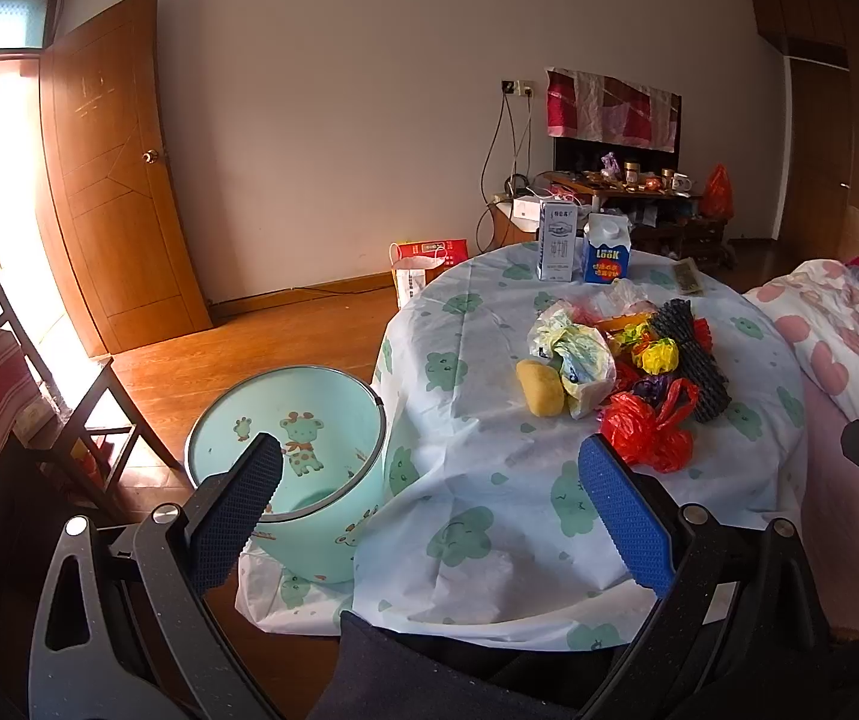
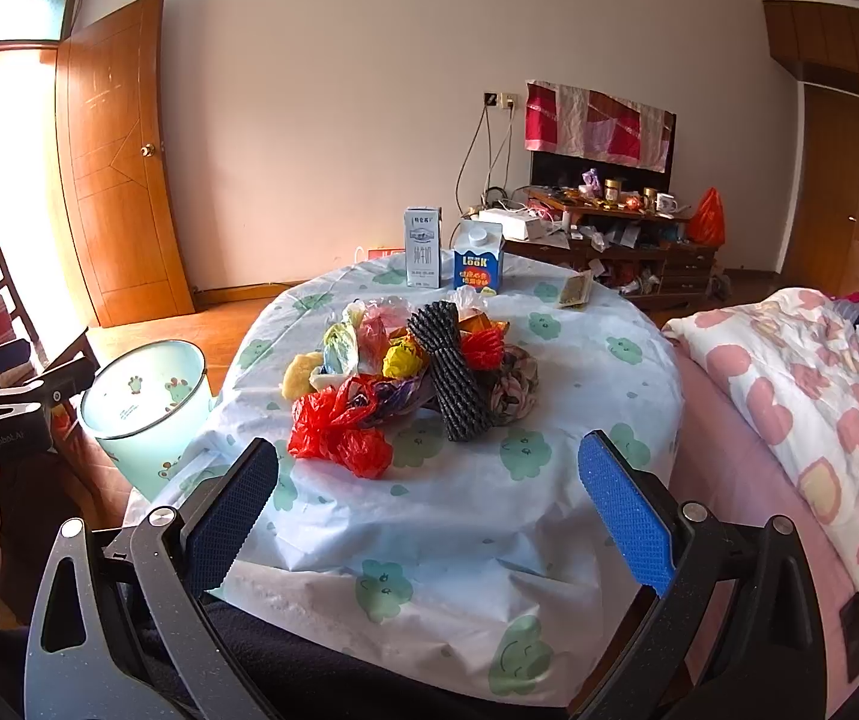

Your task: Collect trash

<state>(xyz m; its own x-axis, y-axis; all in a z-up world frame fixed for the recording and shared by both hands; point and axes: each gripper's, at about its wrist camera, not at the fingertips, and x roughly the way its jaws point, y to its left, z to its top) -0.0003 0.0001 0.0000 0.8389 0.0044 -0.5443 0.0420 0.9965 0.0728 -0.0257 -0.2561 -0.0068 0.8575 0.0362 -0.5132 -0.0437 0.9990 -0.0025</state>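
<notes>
The trash pile sits mid-counter, with the red bag nearest me, a black foam net and what may be a sponge on the pile's left edge, though it's too blurred to be sure. The mint bin stands on the floor just beside the counter's left edge. Both my left claw and right claw hang spread wide, empty, short of the pile. I'd take the red bag first, pinching its bunched middle so it doesn't slip, then carry it over the bin.
</notes>
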